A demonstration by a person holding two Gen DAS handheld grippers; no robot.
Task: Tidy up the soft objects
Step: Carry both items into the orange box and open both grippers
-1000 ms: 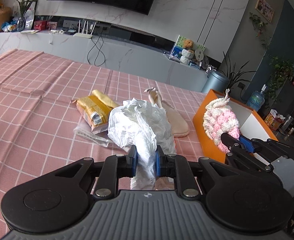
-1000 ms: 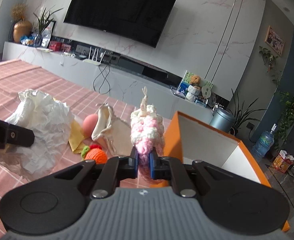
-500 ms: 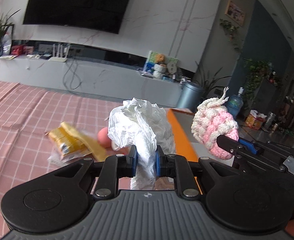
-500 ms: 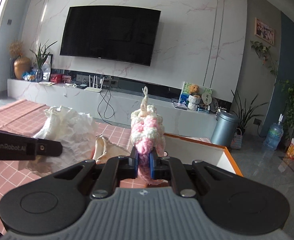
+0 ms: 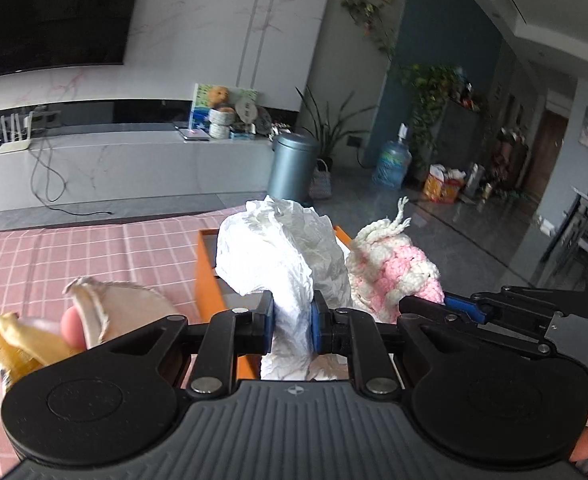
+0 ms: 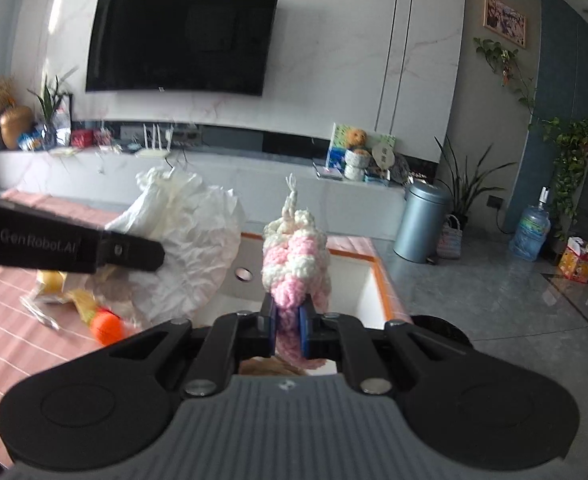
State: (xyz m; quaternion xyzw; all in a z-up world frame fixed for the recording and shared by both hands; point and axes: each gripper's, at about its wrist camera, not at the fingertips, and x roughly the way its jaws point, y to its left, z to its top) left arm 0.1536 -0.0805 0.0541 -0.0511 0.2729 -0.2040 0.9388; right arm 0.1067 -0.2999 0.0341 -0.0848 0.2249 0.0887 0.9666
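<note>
Desk [image 5: 94,248], covered in a pink checked cloth, is lying below and ahead of both tools. Orange open-topped cardboard box with a white interior [image 6: 357,276] is sitting directly ahead of and beneath the right hand-held gripper [image 6: 287,326], and just beyond the left hand-held gripper [image 5: 292,326]. Crumpled white plastic bag [image 5: 282,256] is being pinched at its lower fold by the left hand-held gripper, its bulk billowing above the jaws. Pink-and-white crocheted yarn pouch with a corded tail [image 6: 295,256] is being squeezed between the pads of the right hand-held gripper, hanging over the box opening. Beige fabric pouch [image 5: 130,304], yellow packet [image 5: 18,344] and small orange crocheted ball [image 6: 108,326] are lying on the desk, left of the box.

Risk: both loads are crowding one opening, so the tools may be colliding; the light bag, if released high, is likely to be drifting or springing over the rim.
</note>
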